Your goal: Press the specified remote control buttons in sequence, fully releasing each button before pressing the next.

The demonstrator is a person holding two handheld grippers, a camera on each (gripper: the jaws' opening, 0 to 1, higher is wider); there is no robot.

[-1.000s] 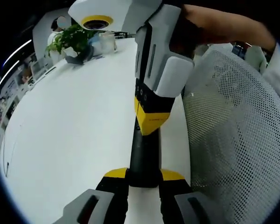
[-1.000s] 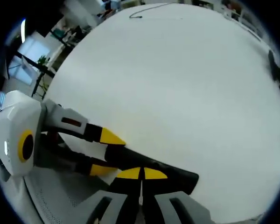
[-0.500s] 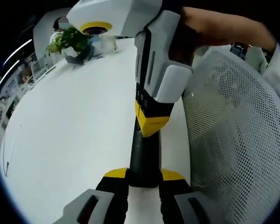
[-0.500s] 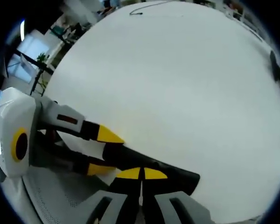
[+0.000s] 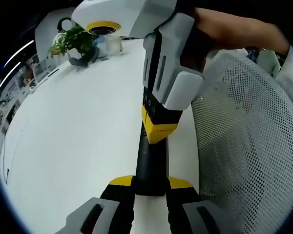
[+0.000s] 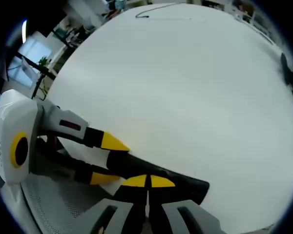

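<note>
On white table (image 5: 78, 126): left gripper (image 5: 150, 184) clamps remote (image 5: 150, 163) (black); right gripper (image 6: 147, 181) pressing it.

White table (image 5: 78, 122) w/ potted plant (image 5: 72, 41)

Bright, even indoor light washes the white counter (image 6: 185, 87) nearly shadowless. Fisheye bending curves both views' edges. A person's hand (image 5: 234, 31) looks softly blurred.

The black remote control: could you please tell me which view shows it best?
The right gripper view: the black remote control lies lengthwise across the white table, the left gripper clamping one end. In the left gripper view the remote is foreshortened, partly covered by the right gripper.
</note>
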